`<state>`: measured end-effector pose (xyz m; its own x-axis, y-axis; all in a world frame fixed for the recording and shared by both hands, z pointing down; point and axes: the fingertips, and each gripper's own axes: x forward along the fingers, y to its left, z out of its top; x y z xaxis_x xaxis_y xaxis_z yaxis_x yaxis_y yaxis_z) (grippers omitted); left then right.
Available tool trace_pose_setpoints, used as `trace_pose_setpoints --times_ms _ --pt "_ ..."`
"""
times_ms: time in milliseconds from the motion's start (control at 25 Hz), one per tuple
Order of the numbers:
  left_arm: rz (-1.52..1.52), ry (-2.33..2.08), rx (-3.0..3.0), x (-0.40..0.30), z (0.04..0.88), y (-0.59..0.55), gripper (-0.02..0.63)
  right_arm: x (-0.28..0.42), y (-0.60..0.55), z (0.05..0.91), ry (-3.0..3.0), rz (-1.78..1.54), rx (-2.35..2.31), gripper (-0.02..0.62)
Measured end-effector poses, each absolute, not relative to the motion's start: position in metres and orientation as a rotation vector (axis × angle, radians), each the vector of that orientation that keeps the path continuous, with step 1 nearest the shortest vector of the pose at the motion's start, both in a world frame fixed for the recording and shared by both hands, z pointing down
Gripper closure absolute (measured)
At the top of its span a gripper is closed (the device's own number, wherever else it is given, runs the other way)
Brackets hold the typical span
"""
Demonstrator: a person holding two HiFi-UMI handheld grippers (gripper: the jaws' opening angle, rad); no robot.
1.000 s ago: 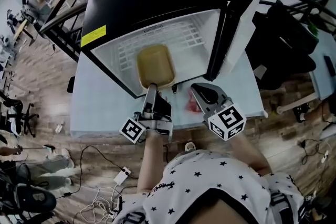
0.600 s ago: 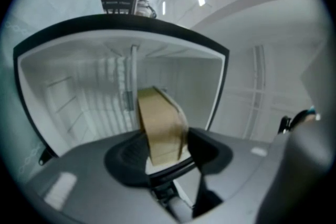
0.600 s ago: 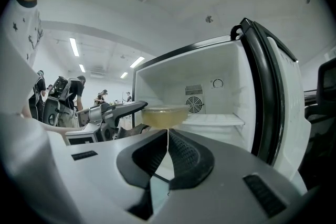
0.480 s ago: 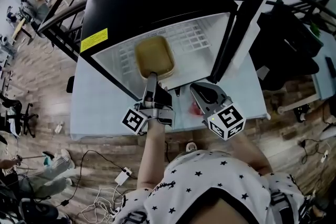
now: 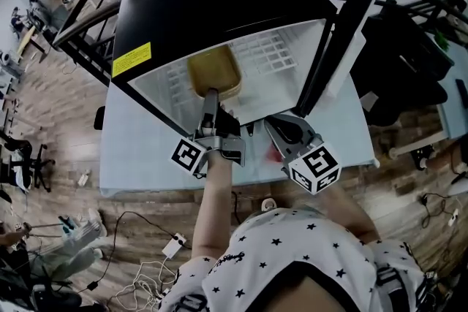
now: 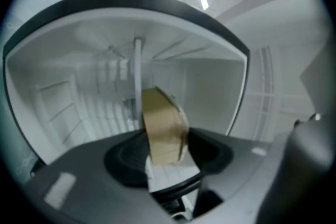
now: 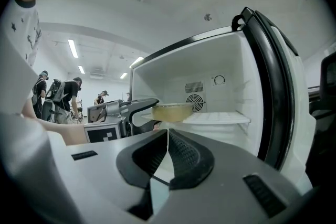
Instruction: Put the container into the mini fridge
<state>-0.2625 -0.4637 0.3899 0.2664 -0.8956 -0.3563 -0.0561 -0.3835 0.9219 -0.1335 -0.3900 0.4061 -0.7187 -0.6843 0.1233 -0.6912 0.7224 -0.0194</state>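
Observation:
The mini fridge (image 5: 219,0) stands on the table with its door (image 5: 344,33) swung open to the right. My left gripper (image 5: 210,97) is shut on the near rim of a yellowish translucent container (image 5: 214,71) and holds it level inside the fridge mouth, over the white wire shelf (image 5: 267,51). In the left gripper view the container (image 6: 164,126) sits edge-on between the jaws of the left gripper (image 6: 165,150), the white interior behind it. My right gripper (image 5: 281,129) hangs low in front of the fridge, shut and empty; from the right gripper (image 7: 167,136) the container (image 7: 172,111) shows just above the shelf (image 7: 220,118).
The pale table (image 5: 139,150) carries the fridge, with a small red item (image 5: 272,151) by the right gripper. Black railings (image 5: 88,18) run at the left, cables (image 5: 139,267) lie on the wooden floor, and people (image 7: 58,99) stand far off.
The left gripper has carried the container forward, deeper into the fridge opening. The right gripper has stayed where it was.

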Motion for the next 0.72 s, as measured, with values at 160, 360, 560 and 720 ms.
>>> trace_pose_setpoints --times_ms 160,360,560,720 --pt "-1.222 -0.902 1.660 -0.264 0.391 -0.473 0.382 -0.134 -0.395 0.405 -2.822 0.097 1.131 0.574" --pt "-1.220 -0.891 1.674 -0.260 0.391 -0.474 0.382 -0.137 -0.400 0.404 -2.829 0.094 1.122 0.574" --pt "-1.233 -0.896 1.672 -0.261 0.388 -0.472 0.364 -0.140 -0.399 0.406 -2.833 0.095 1.104 0.574" --pt "-1.246 -0.881 1.696 -0.260 0.381 -0.469 0.287 -0.139 -0.399 0.404 -2.842 0.095 1.097 0.574"
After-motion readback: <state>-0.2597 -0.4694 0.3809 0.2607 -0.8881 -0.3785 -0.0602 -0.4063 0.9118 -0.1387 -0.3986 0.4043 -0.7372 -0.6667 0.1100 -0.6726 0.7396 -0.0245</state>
